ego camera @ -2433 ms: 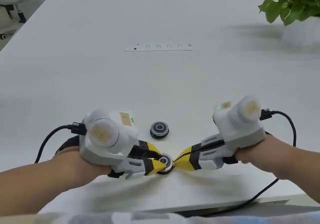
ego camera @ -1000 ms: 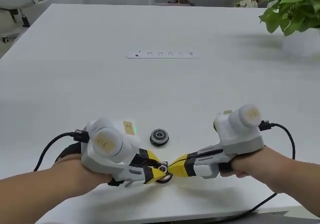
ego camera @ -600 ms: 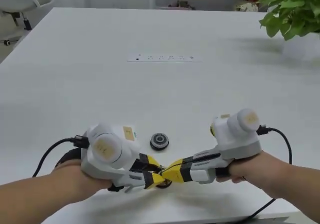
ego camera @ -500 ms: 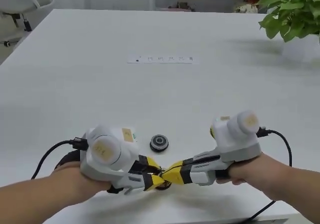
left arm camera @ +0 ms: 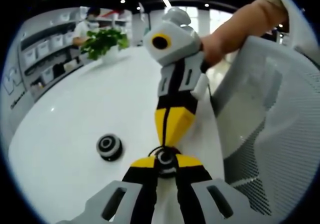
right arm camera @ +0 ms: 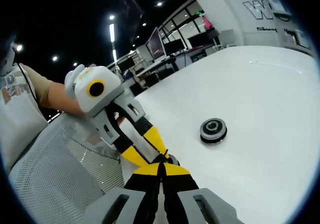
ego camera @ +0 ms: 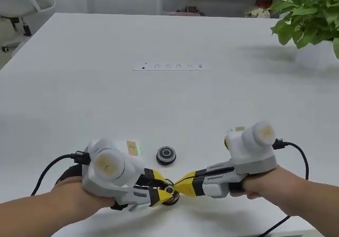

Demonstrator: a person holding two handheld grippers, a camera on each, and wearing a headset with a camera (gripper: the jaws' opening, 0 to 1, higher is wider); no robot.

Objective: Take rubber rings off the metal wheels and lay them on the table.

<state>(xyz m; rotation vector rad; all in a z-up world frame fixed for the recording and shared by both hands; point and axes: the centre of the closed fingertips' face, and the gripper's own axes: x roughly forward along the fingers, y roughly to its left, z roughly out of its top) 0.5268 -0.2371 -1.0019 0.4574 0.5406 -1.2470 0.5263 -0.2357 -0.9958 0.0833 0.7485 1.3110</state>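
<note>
Head view: left claw (ego camera: 163, 191) and right claw (ego camera: 179, 184) meet tip to tip at bottom centre, low over the counter (ego camera: 169, 99), with the wheel (ego camera: 169, 189) between them. Spare wheel (ego camera: 166, 155) sits just above, apart.

Left gripper view: left claw (left arm camera: 166, 160) pinches the wheel (left arm camera: 166, 157). Right claw (left arm camera: 171, 134) points down from frame top, apparently pressed together on the ring (left arm camera: 159, 149).

Right gripper view: right claw (right arm camera: 161, 168) jaws are pressed together, wheel (right arm camera: 173, 160) just past the tips. Likely pull is back along the right claw's axis.

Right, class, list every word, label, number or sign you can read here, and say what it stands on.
"W": large letter on the wall; the rest runs off.
The small lettering under it: too blurred to read.
The sticker on the left hand-held gripper: too small to read.
The print on the person's shirt: blurred.
The power strip markings: too small.
</note>
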